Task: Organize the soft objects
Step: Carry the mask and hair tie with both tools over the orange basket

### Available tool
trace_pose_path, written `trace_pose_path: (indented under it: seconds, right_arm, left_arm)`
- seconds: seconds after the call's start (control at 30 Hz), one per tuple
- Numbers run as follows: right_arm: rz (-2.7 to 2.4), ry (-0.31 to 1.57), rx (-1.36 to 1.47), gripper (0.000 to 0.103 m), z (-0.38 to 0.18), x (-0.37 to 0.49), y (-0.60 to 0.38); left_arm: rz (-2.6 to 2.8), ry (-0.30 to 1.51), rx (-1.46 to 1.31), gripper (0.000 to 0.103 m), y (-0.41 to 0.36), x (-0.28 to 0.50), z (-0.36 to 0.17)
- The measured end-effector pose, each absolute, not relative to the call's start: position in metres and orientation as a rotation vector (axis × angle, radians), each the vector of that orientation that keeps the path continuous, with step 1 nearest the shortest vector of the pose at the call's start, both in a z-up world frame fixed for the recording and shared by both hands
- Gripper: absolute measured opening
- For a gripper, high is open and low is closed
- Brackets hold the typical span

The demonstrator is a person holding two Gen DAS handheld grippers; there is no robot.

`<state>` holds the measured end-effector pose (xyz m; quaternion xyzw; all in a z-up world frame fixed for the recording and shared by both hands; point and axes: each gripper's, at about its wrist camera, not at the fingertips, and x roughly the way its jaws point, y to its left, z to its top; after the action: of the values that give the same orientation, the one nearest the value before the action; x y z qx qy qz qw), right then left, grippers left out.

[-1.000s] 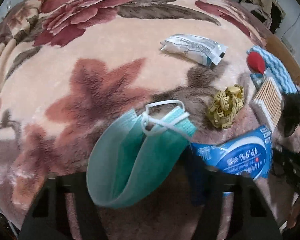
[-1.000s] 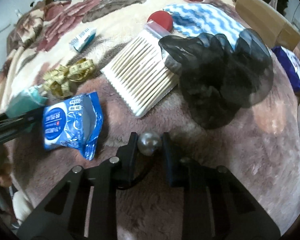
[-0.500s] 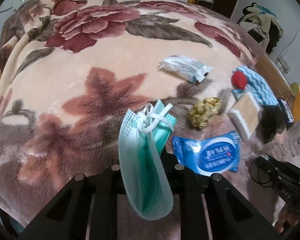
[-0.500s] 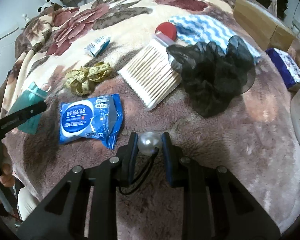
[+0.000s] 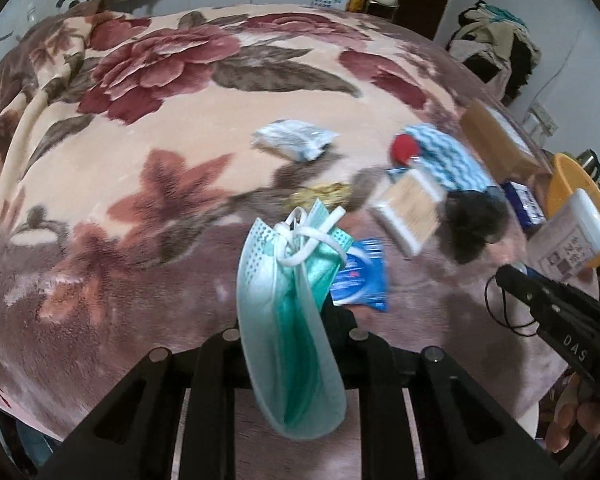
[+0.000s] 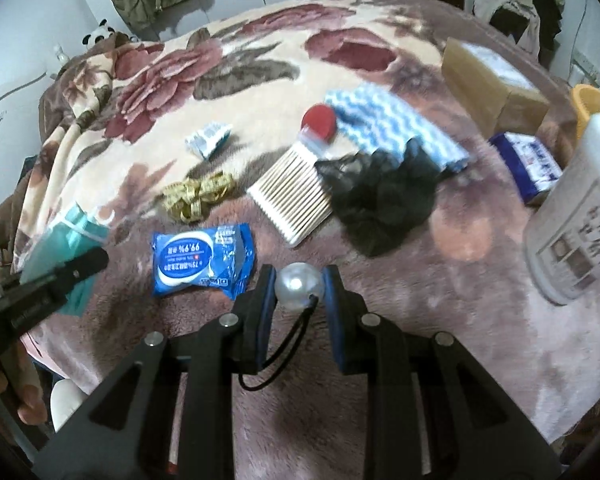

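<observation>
My left gripper (image 5: 292, 320) is shut on a green face mask (image 5: 292, 320), which hangs folded above the floral blanket (image 5: 180, 128); the mask also shows in the right wrist view (image 6: 66, 236). My right gripper (image 6: 300, 286) is shut on a pearl bead hair tie (image 6: 299, 285), its black elastic loop dangling below, raised over the blanket. It also shows in the left wrist view (image 5: 512, 278). On the blanket lie a blue wipes packet (image 6: 200, 258), a yellow tape measure (image 6: 198, 196), a pack of cotton swabs (image 6: 292, 200), a black scrunchie (image 6: 384, 200) and a blue-white cloth (image 6: 392, 128).
A red lid (image 6: 319, 123) and a small white-blue packet (image 6: 208, 140) lie farther back. At the right stand a cardboard box (image 6: 488, 80), a blue tissue pack (image 6: 532, 164), a white container (image 6: 576, 216) and an orange basin (image 5: 572, 184).
Both grippers have risen and pulled back from the blanket, each still holding its item. The mask has swung from lying open to hanging folded.
</observation>
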<state>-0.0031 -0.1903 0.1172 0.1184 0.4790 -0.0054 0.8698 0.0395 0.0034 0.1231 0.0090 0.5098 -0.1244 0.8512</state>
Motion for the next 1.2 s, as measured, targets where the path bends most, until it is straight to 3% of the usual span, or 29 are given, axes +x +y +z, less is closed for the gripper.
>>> trace_pose_path:
  seconds: [0.8, 1.2]
  right_arm:
    - [-0.177, 0.935, 0.273, 0.025, 0.195, -0.016, -0.316]
    - [-0.257, 0.908, 0.287, 0.025, 0.207, -0.026, -0.382]
  left_arm:
    - [-0.462, 1.09, 0.133, 0.018, -0.182, 0.063, 0.181]
    - [-0.575, 1.085, 0.162, 0.018, -0.266, 0.054, 0.195]
